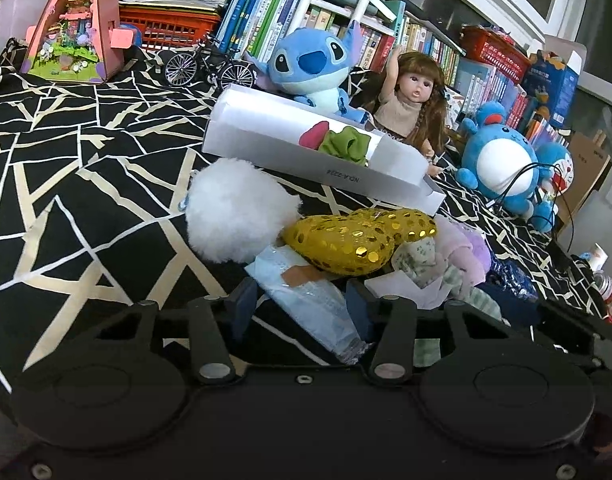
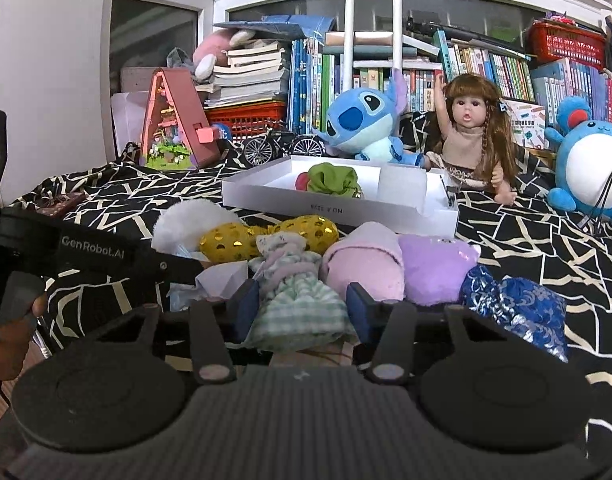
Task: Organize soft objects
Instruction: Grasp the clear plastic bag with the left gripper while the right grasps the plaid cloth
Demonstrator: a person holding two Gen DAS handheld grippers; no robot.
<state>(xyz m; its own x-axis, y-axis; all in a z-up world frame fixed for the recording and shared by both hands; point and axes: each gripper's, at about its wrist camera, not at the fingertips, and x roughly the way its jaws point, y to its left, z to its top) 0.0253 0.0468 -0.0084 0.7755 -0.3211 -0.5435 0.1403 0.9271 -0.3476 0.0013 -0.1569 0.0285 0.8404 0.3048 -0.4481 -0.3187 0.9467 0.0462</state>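
Left gripper (image 1: pixel 302 308) is partly closed, clamping the pale-blue plastic packet (image 1: pixel 306 300). Right gripper (image 2: pixel 302 304) is partly closed, clamping the green-checked fabric pouch (image 2: pixel 296 304).

bare patterned cloth (image 1: pixel 86 200) open on the left, soft-toy pile (image 2: pixel 346 248) crowding the white box (image 2: pixel 338 204), plush toys behind

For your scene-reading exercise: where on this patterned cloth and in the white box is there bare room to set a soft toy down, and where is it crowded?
Free: the wide stretch of black patterned cloth left of the white pompom, reaching back to the toy bicycle; also the left end of the white box, beside the green pouch. Crowded: the heap by the gold sequin pouch, and the back row of plush toys and doll.
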